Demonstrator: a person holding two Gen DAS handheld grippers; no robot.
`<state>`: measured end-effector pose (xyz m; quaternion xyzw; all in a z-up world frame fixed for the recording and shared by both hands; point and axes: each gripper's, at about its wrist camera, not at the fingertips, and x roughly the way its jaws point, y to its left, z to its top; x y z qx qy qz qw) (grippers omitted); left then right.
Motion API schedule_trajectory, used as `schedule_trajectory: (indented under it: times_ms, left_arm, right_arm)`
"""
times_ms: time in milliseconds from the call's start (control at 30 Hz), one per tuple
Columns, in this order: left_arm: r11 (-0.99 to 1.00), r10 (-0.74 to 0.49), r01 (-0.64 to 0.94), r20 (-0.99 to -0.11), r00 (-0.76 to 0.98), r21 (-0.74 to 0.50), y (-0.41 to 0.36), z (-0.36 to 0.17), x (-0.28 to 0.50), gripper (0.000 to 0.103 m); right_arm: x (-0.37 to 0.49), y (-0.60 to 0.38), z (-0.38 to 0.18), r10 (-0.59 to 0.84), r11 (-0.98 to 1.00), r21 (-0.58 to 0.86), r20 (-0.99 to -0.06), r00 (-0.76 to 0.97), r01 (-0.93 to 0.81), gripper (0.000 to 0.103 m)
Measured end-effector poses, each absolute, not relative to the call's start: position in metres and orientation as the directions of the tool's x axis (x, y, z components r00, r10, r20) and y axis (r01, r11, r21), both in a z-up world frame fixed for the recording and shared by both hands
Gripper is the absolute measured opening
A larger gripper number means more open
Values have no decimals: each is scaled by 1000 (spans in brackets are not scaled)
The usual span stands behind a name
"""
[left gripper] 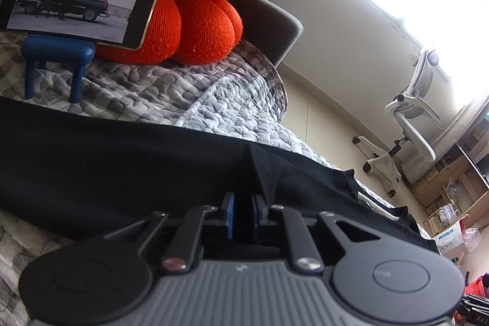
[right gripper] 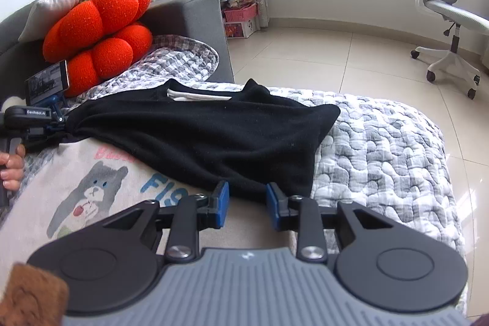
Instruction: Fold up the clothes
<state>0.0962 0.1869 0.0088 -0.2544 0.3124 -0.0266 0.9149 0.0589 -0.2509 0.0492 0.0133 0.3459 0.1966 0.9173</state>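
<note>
Black shirt (right gripper: 201, 127) lies on the quilt (right gripper: 382, 148), left gripper (left gripper: 243, 211) pinching it, right gripper (right gripper: 247, 203) spread.

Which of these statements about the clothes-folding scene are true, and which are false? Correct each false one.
1. The left gripper pinches the black garment. True.
2. The right gripper is shut on the black garment. False: its jaws stand open at the hem.
3. The cushion is blue. False: it is orange-red.
4. A phone sits on a blue stand. True.
5. The office chair stands on the quilt. False: it stands on the tiled floor.
</note>
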Motion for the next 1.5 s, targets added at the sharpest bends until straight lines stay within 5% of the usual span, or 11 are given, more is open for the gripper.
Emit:
schedule_trajectory:
  times_ms: [500,833,1200,1500]
  left_arm:
    - [832,-241,-101,-519,820,-546,192,12,94,40]
    - [771,-251,-130,-485,837,-623,209,11,91,46]
    - [774,-272,-104,-476,836,-624,204,12,92,50]
    - [835,-286,-43,-499,818,-549,181,12,94,51]
  right_arm:
    - [54,-249,50,389,907,133,-625,677,-399,35]
    - [62,-236,40,386,888,77,-662,642,-454,35]
    - [63,-313,62,339,934,308,-595,729,-183,37]
    - [55,-256,60,354,918,107,-654,668,-381,36]
